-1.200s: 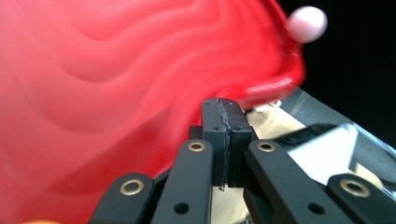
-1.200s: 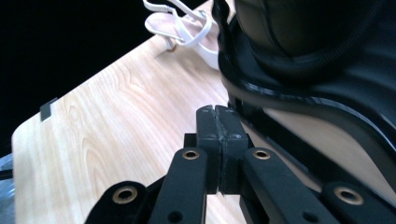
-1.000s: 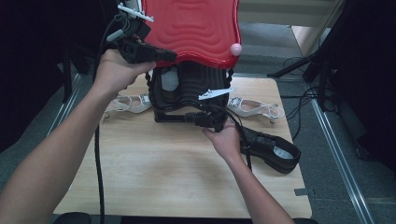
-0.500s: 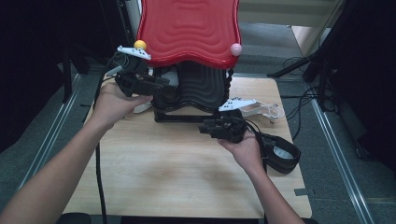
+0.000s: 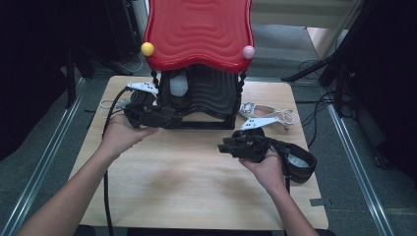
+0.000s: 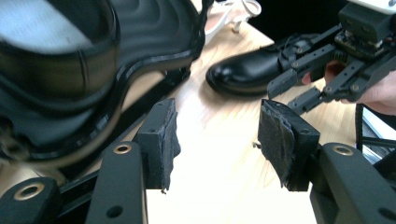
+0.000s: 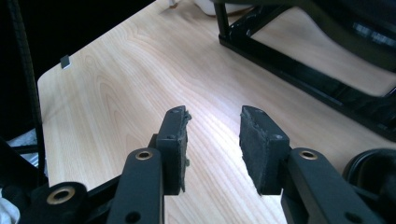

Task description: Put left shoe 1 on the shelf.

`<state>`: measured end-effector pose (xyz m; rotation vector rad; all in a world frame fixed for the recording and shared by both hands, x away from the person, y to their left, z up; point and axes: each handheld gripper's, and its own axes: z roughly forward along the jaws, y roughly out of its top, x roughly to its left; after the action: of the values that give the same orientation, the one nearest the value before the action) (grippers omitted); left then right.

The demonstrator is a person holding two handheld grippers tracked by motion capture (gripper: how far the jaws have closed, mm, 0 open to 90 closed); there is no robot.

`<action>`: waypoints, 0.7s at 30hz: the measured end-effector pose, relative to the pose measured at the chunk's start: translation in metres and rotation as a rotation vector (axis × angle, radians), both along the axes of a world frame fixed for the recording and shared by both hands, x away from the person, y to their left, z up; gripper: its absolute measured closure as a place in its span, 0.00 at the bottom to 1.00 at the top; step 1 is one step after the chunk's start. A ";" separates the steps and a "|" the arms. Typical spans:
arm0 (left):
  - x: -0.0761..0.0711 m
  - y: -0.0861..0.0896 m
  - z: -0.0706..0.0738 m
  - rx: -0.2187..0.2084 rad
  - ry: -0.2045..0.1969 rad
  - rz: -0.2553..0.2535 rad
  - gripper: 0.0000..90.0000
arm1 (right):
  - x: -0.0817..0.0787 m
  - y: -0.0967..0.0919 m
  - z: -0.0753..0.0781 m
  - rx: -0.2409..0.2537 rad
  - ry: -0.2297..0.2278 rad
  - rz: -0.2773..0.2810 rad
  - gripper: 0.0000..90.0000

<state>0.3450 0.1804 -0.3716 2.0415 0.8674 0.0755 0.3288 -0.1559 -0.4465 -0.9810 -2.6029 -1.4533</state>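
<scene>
Shoe-to-rack job, as I read it. One black shoe sits on the lower tier of the rack, toward its L side, opening up. Its mate, the black boot, lies on the worktop off the rack's front R corner, just behind my R hand.

L tongs are low at the rack's front L foot, just beside the shelved shoe. Jaws have just been opening and stand wide, nothing btwn the pads, so I judge that shoe is let go. R tongs are in front of the rack, R of centre. Jaws have also just been opening, about half spread w/ bare worktop btwn them.

Next, prob.: swing R tongs back to the boot, pinch its collar or heel, then lift it in beside the first shoe. That needs a firm bite since the leather looks glossy, and the L tongs must clear the rack's front first.

Rack contents: just that one shoe as far as I can tell; upper tiers are hidden under the red top. White sandals lie by the rack's R side, and another white one by its L side.
</scene>
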 end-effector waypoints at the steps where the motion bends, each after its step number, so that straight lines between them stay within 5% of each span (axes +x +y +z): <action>1: -0.002 0.001 -0.003 0.000 -0.004 0.001 0.53 | -0.001 0.000 -0.002 0.001 0.003 -0.002 0.70; 15: -0.038 0.005 -0.066 -0.018 0.052 0.000 0.53 | -0.008 -0.005 -0.014 -0.002 0.021 -0.003 0.67; 21: -0.050 0.001 -0.080 -0.036 0.058 0.008 0.52 | -0.008 -0.015 -0.011 -0.002 0.018 -0.018 0.67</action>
<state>0.2953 0.1817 -0.4520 2.0152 0.9063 0.0044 0.3212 -0.1710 -0.4577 -1.0155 -2.5899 -1.4390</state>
